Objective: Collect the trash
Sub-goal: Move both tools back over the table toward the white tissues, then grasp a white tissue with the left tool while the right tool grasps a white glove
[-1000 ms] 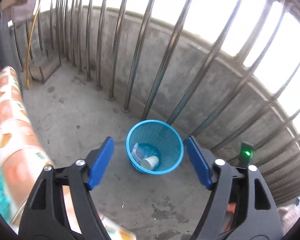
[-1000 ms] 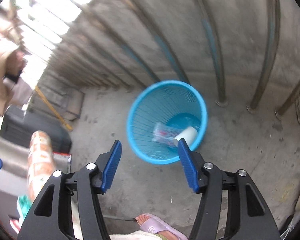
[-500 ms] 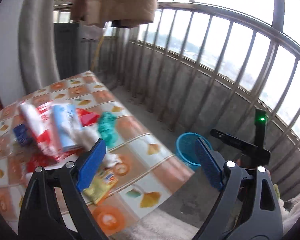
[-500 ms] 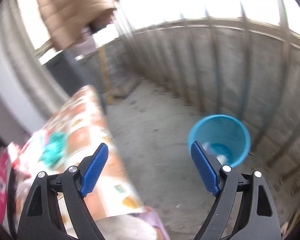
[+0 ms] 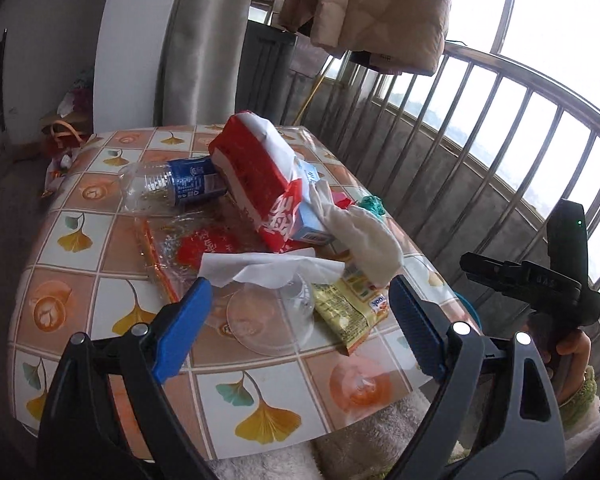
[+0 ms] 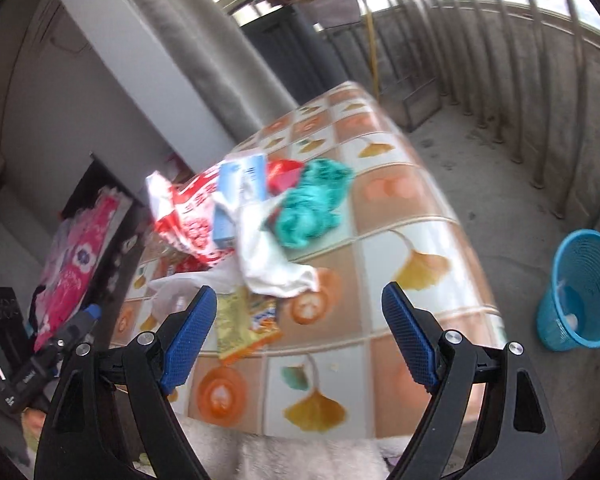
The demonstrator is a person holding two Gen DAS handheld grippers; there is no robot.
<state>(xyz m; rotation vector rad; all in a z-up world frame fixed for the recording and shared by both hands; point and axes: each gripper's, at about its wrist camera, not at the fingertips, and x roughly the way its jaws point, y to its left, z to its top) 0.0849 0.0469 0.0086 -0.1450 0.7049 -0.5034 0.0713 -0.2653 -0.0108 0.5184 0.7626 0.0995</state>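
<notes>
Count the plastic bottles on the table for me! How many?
1. A clear crushed plastic bottle with a blue label lies on its side at the table's far left, against the red-and-white bag. More may hide beneath the pile.

this is a home balcony, enclosed by a curved metal railing [image 5: 512,128] set on a low concrete wall, with bright daylight beyond the bars. a beige padded jacket [image 5: 376,8] hangs overhead near the bars, and a grey curtain [image 5: 204,44] hangs beside a white wall. the floor [image 6: 496,184] is bare, stained concrete. a small table [image 5: 80,300] covered in an oilcloth printed with ginkgo leaves and orange tiles carries household litter: wrappers, a crushed plastic bottle [image 5: 172,186] and tissues. a blue plastic waste basket [image 6: 580,292] stands on the concrete by the rail
</notes>
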